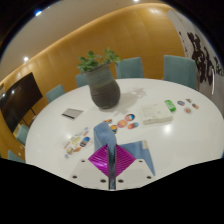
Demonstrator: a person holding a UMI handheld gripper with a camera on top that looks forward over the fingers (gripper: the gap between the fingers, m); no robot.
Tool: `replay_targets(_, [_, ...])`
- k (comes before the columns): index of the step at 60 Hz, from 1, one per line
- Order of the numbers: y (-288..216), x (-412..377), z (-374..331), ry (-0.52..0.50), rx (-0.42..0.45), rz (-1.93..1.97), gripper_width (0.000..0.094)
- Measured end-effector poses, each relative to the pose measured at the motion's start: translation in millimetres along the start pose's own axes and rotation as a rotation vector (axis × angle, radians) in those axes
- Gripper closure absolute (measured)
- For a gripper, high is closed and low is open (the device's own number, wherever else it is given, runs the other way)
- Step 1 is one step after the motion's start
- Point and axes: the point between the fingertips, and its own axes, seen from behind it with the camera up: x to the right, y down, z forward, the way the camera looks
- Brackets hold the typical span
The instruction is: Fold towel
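Towel (103,132), as best I could judge, was the blue strip just ahead of the gripper (108,152), on the near side of the plant pot (104,92). It lay dead ahead of the fingers, neither left nor right. Its long axis ran away from the gripper toward the pot. Looked narrow, bunched, one end lifted; edges and corners not readable, so not laid flat.

Left of the pot: a dark flat card (72,113), then small bits (75,146) nearer the gripper. Right of the pot: round colored pieces (126,123), a white box (155,115), more small bits (186,102), all on the white table (50,135).

Magenta pads (100,160) filled the space between the fingers; could not tell the grip state or whether cloth was caught.
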Motion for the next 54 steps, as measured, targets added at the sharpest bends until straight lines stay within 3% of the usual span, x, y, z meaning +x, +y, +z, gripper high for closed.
replay_targets(4, [17.2, 50.0, 13.4, 0.090, -0.042, -0.013, 0.0754])
replay_targets(13, [39.1, 128.0, 5.3, 0.246, -0.087, -0.102, 0.0075])
replay_targets(14, [38.7, 128.6, 1.2, 0.249, -0.083, -0.115, 0.0049])
replay_targets(28, [38.1, 79.0, -93.2, 0.253, -0.056, -0.254, 0.0084])
replay_targets(54, [96.6, -50.1, -294.9, 0.279, 0.007, -0.274, 0.0068])
